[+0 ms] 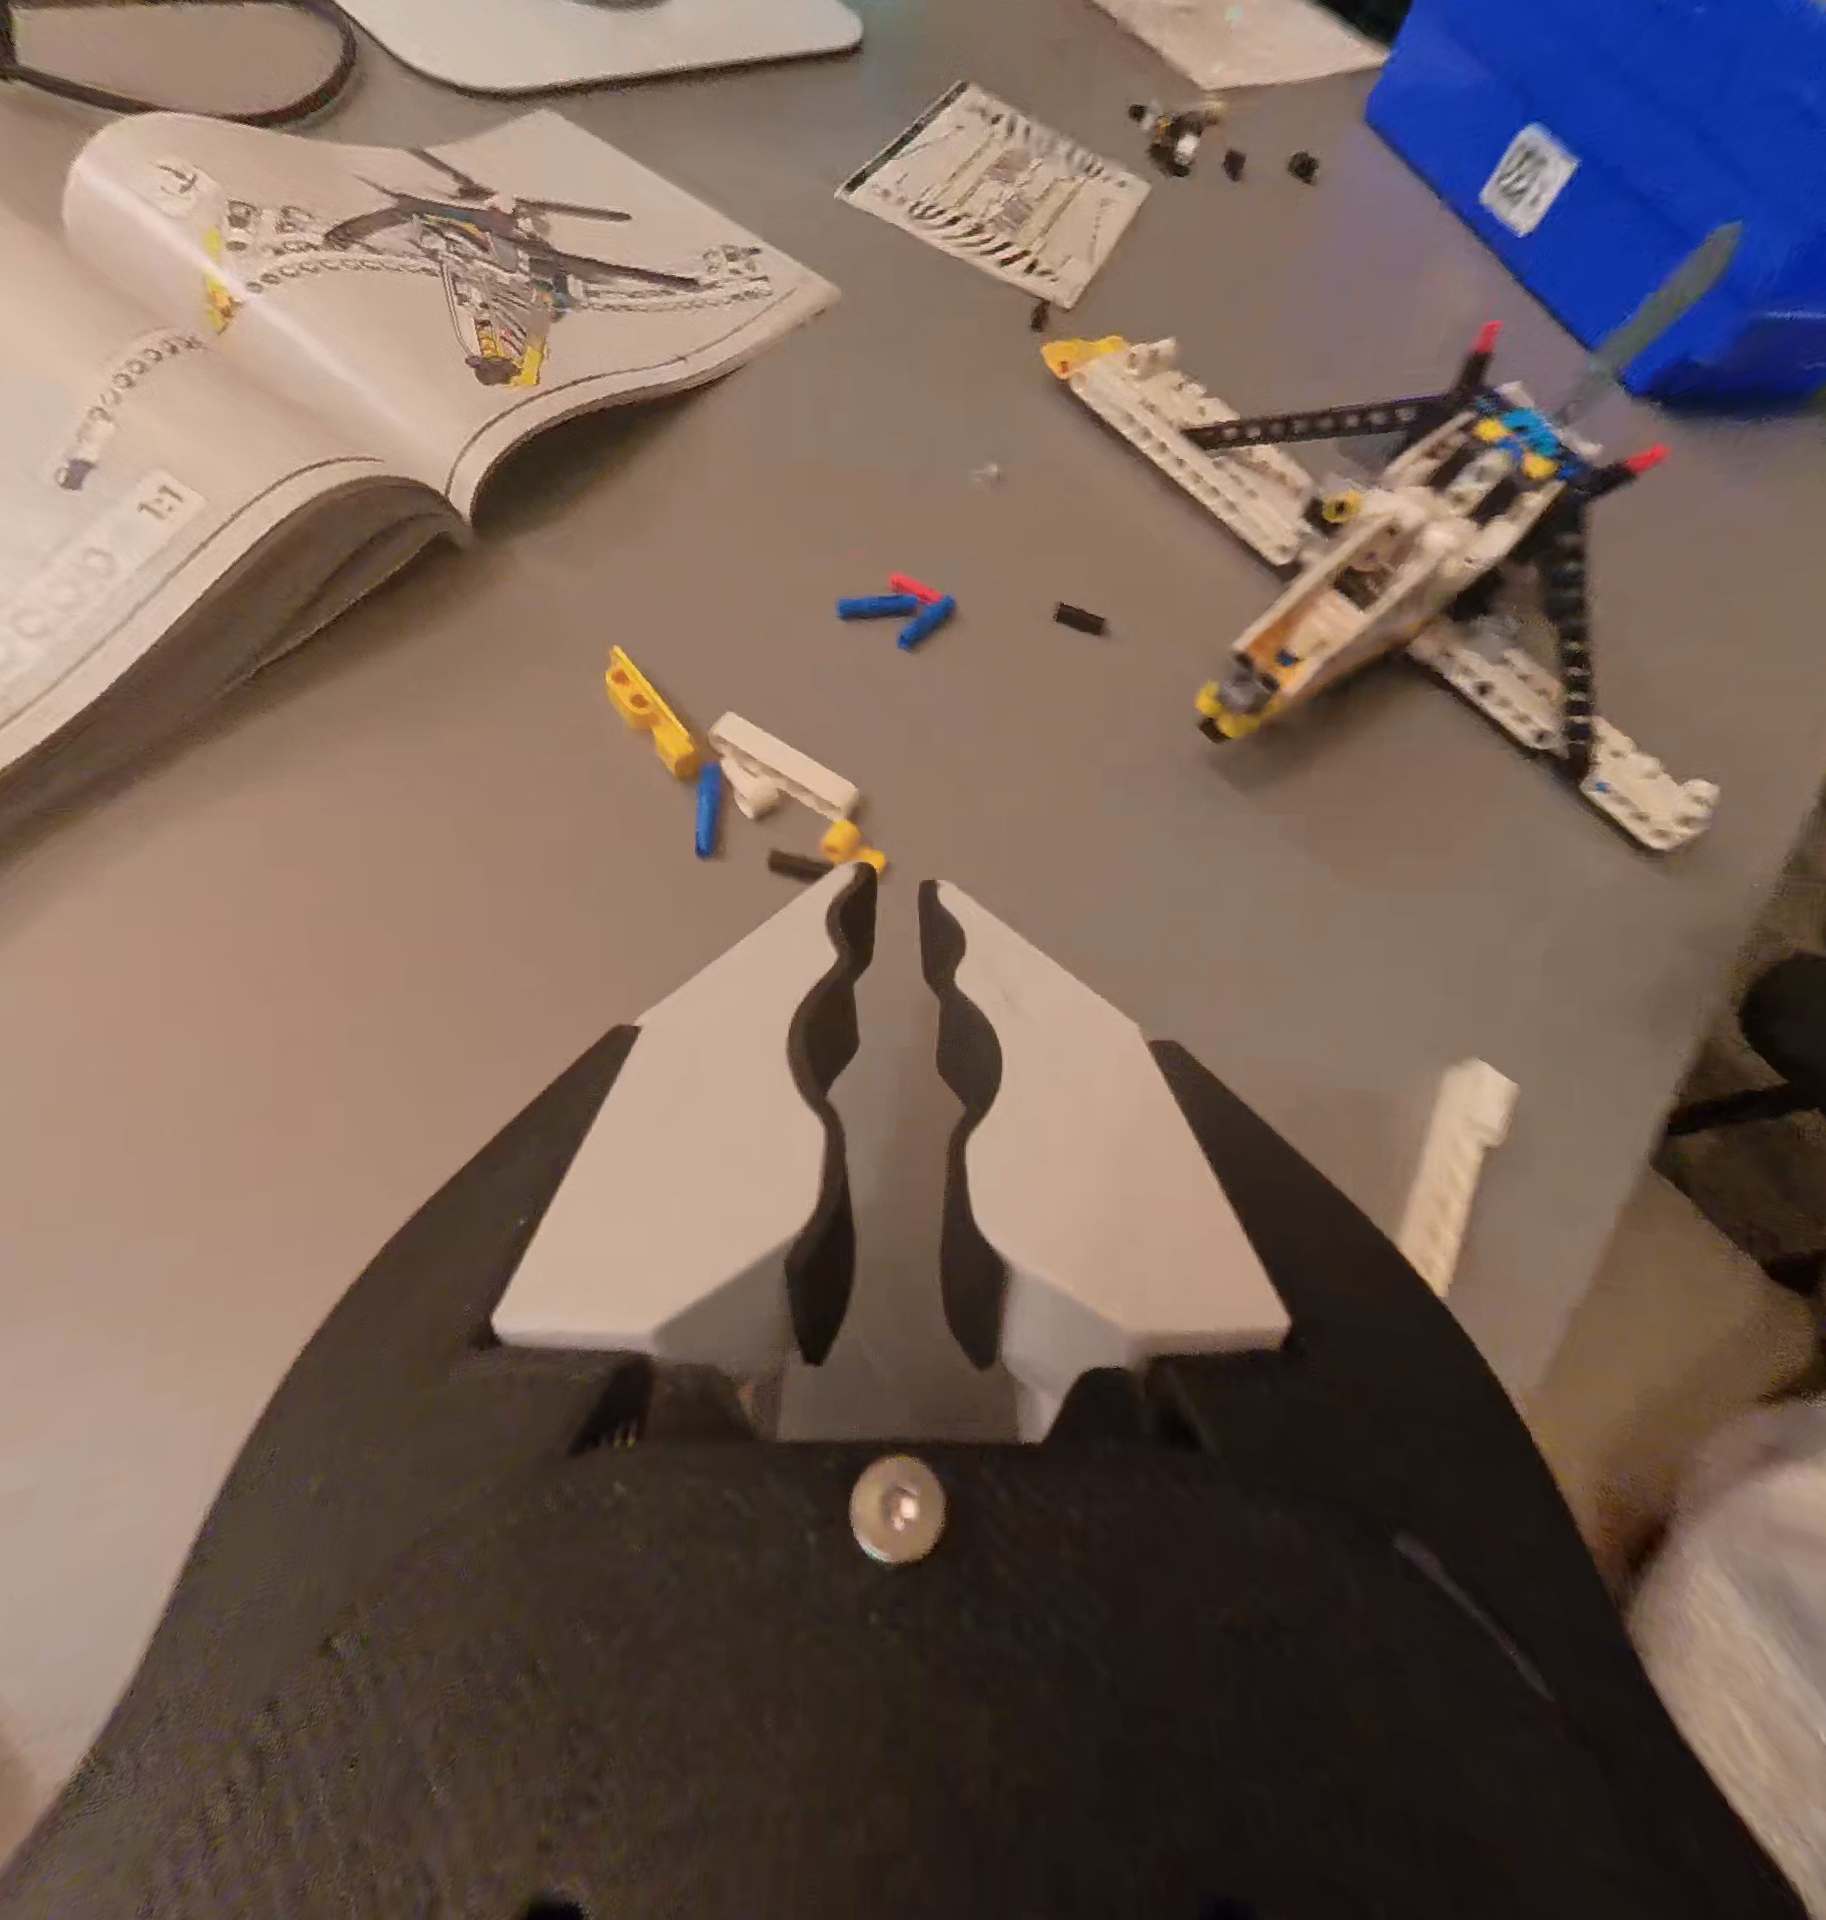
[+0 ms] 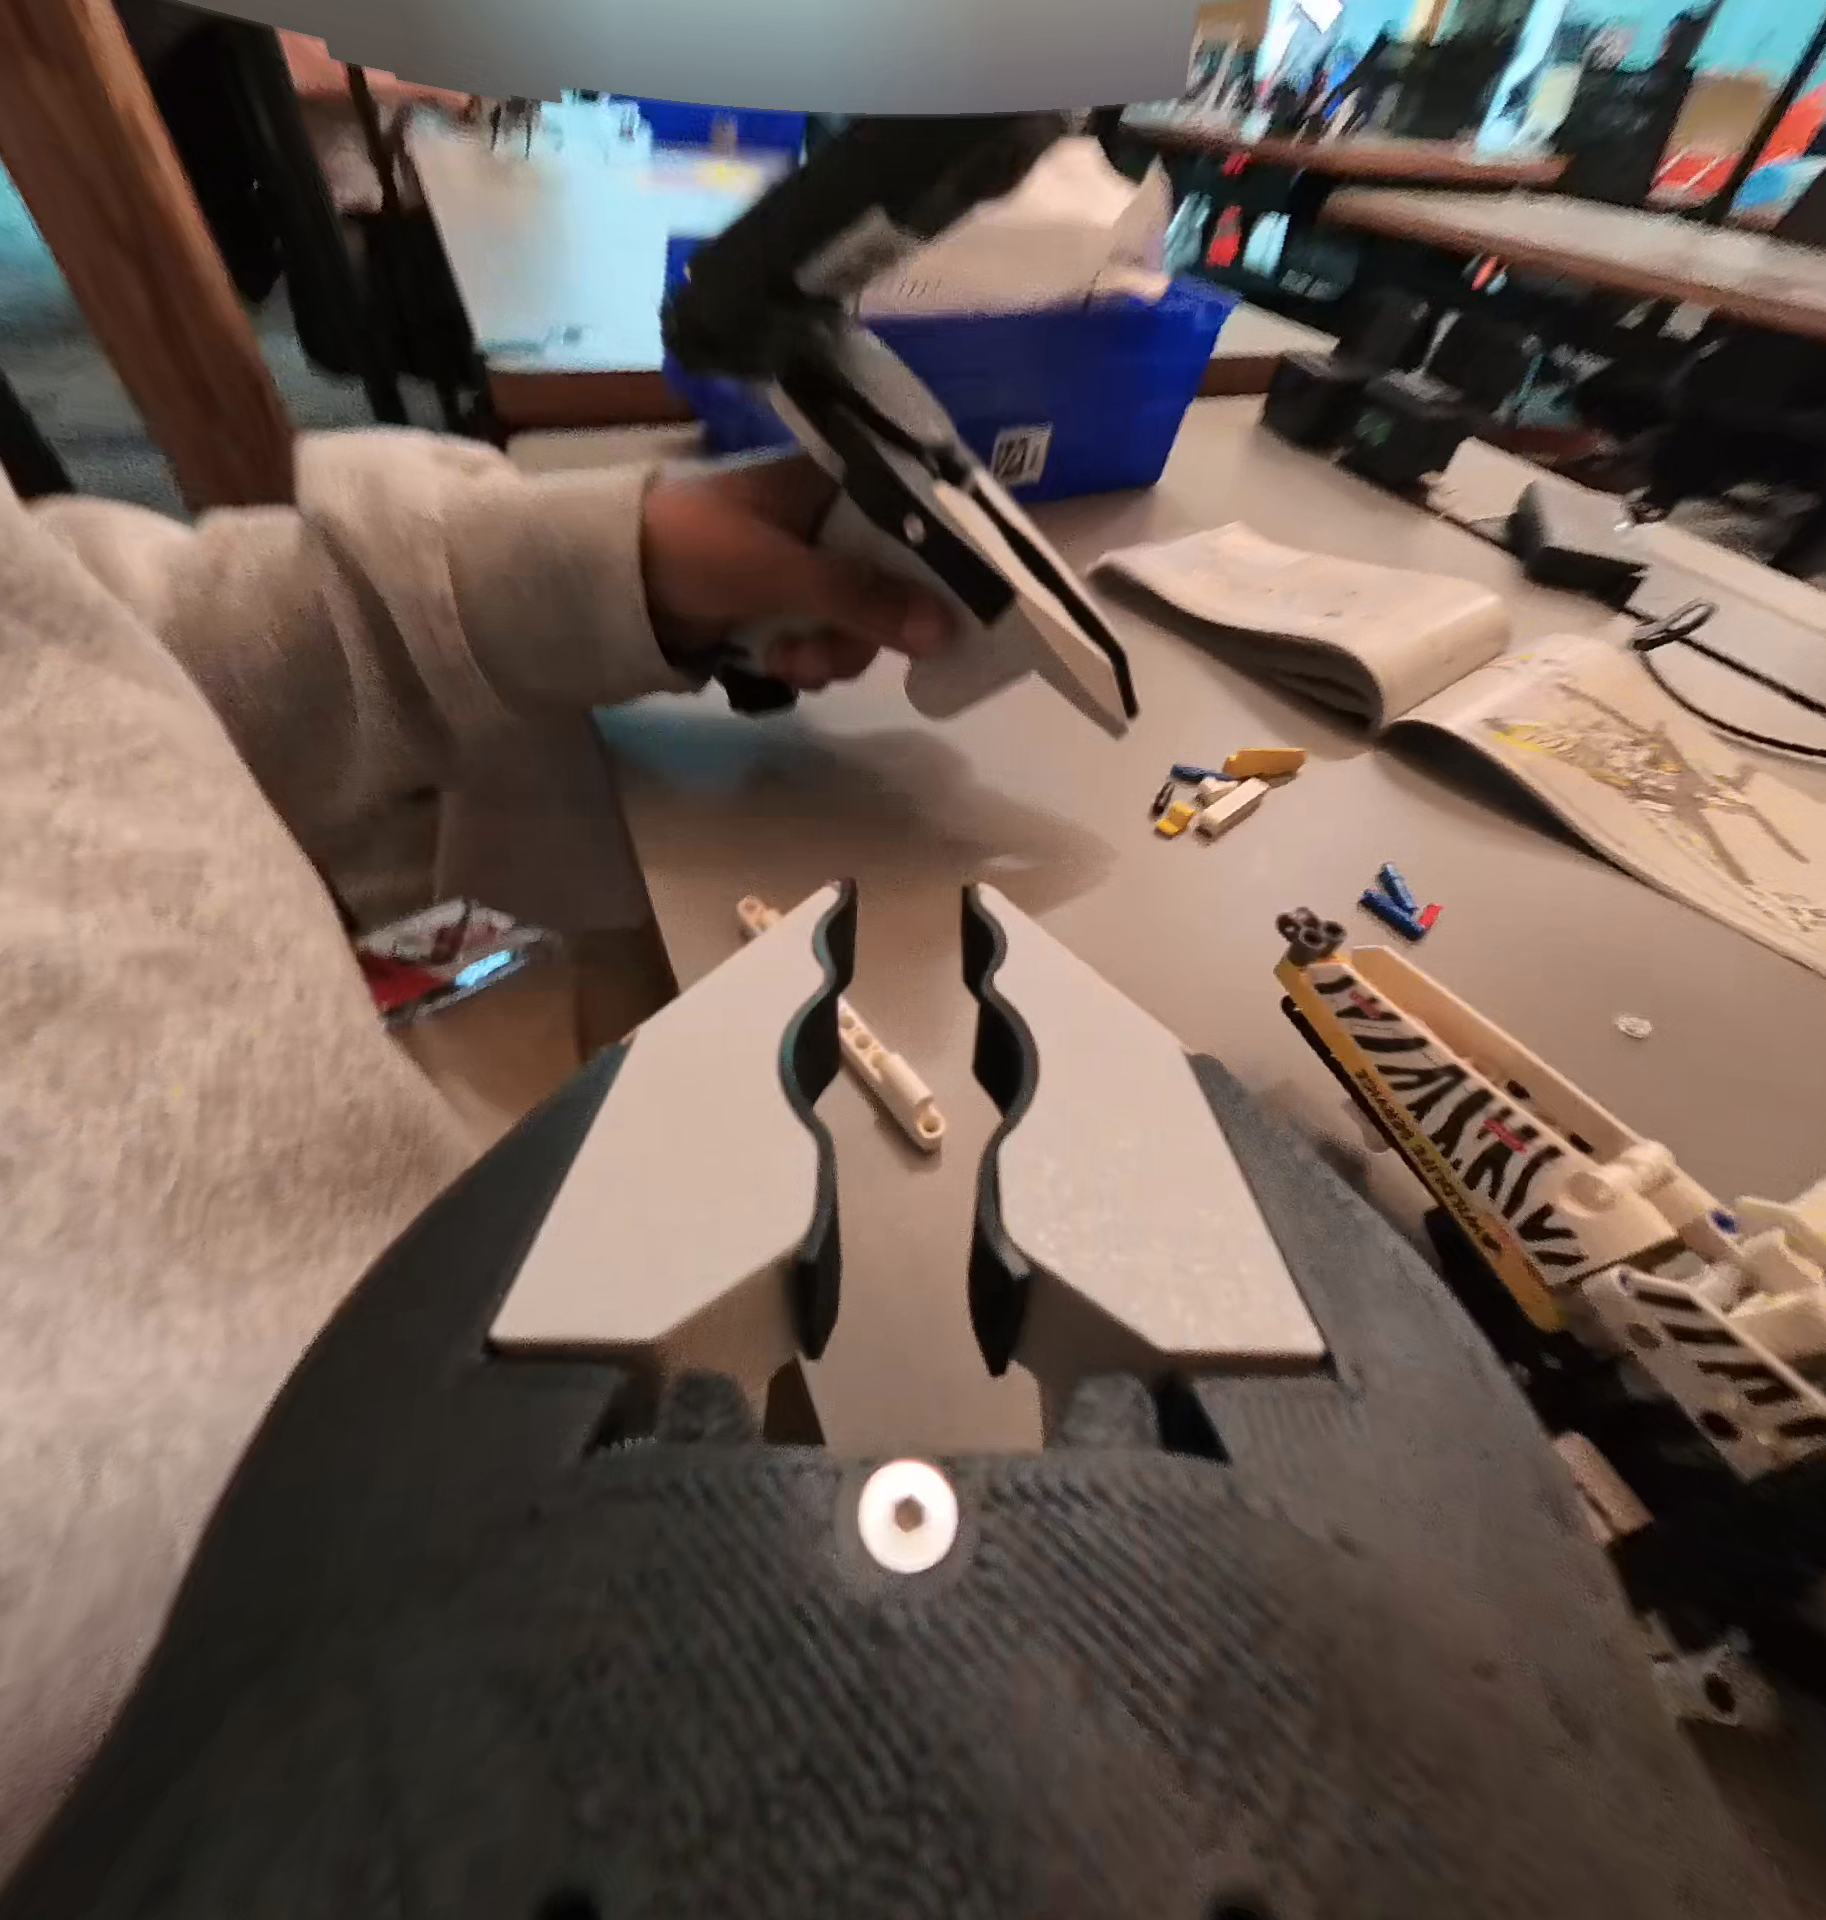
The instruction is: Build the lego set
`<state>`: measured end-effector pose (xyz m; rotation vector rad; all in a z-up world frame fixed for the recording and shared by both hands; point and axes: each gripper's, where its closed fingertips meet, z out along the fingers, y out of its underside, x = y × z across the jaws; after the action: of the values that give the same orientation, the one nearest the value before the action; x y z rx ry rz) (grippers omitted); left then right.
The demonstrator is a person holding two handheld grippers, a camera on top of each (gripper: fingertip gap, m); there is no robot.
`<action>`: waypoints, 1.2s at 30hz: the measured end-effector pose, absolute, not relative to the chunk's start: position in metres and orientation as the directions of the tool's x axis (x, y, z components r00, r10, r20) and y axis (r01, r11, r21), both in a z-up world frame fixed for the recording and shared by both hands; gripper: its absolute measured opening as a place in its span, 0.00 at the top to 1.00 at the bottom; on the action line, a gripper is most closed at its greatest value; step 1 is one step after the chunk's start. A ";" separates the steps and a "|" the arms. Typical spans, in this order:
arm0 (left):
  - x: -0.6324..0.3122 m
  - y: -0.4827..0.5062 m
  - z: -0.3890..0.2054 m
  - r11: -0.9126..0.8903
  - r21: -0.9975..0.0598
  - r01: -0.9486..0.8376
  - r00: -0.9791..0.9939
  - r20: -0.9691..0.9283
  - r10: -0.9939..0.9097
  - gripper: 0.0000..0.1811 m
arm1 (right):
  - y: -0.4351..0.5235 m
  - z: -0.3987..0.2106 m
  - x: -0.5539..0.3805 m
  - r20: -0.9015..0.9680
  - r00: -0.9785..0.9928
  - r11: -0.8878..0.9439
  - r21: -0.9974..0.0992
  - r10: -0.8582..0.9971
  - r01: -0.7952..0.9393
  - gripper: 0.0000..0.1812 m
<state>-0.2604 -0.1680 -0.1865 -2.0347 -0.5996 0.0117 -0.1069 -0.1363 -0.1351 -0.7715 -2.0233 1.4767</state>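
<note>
A part-built white, yellow and black lego helicopter (image 1: 1408,561) lies on the grey table at the right; its zebra-striped tail (image 2: 1491,1153) shows in the right wrist view. My left gripper (image 1: 896,883) is open by a narrow gap and empty, just short of a cluster of loose parts: a yellow beam (image 1: 647,712), a white beam (image 1: 784,777), a blue pin (image 1: 708,808). It also shows in the right wrist view (image 2: 1117,701), held above the table. My right gripper (image 2: 909,894) is open and empty above a long white beam (image 2: 885,1070).
An open instruction booklet (image 1: 296,343) lies at the left. A sticker sheet (image 1: 992,192) and a blue bin (image 1: 1657,156) stand at the back. Blue and red pins (image 1: 904,608) and a black pin (image 1: 1078,619) lie mid-table. The white beam (image 1: 1454,1174) lies near the table's right edge. The tips of one gripper are about 15 cm away from the tips of the other. The left tips stand about 6 cm off the blue pin (image 1: 708,808).
</note>
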 end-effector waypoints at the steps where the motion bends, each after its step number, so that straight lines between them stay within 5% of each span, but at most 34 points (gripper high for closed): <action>1: -0.270 -0.162 -0.192 -0.425 -0.809 0.406 0.876 0.211 0.435 0.97 | -0.134 -0.132 -0.108 0.055 -0.690 0.197 -0.972 0.722 0.128 0.90; 11: -0.303 -0.142 -0.225 -0.609 -0.709 0.356 0.879 0.033 0.476 0.87 | -0.118 -0.126 -0.114 -0.208 -0.710 -0.107 -0.977 0.673 0.184 0.93; 15: -0.302 -0.140 -0.225 -0.623 -0.702 0.346 0.886 0.026 0.463 0.92 | -0.121 -0.125 -0.113 -0.296 -0.734 -0.192 -0.955 0.612 0.225 0.92; 20: -0.307 -0.146 -0.217 -0.618 -0.717 0.321 0.875 -0.025 0.484 0.94 | -0.118 -0.122 -0.111 -0.307 -0.740 -0.220 -0.951 0.598 0.216 0.91; 28: -0.298 -0.151 -0.209 -0.496 -0.767 0.407 0.862 0.143 0.486 0.94 | -0.119 -0.124 -0.112 -0.305 -0.737 -0.212 -0.952 0.603 0.221 0.91; 36: -0.294 -0.158 -0.215 -0.558 -0.746 0.362 0.872 0.058 0.487 0.87 | -0.122 -0.125 -0.112 -0.307 -0.742 -0.207 -0.952 0.596 0.227 0.92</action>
<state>-0.2941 -0.1585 -0.2155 -2.2212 -0.6094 0.1954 -0.1121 -0.1220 -0.1248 -0.9705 -1.7873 2.0362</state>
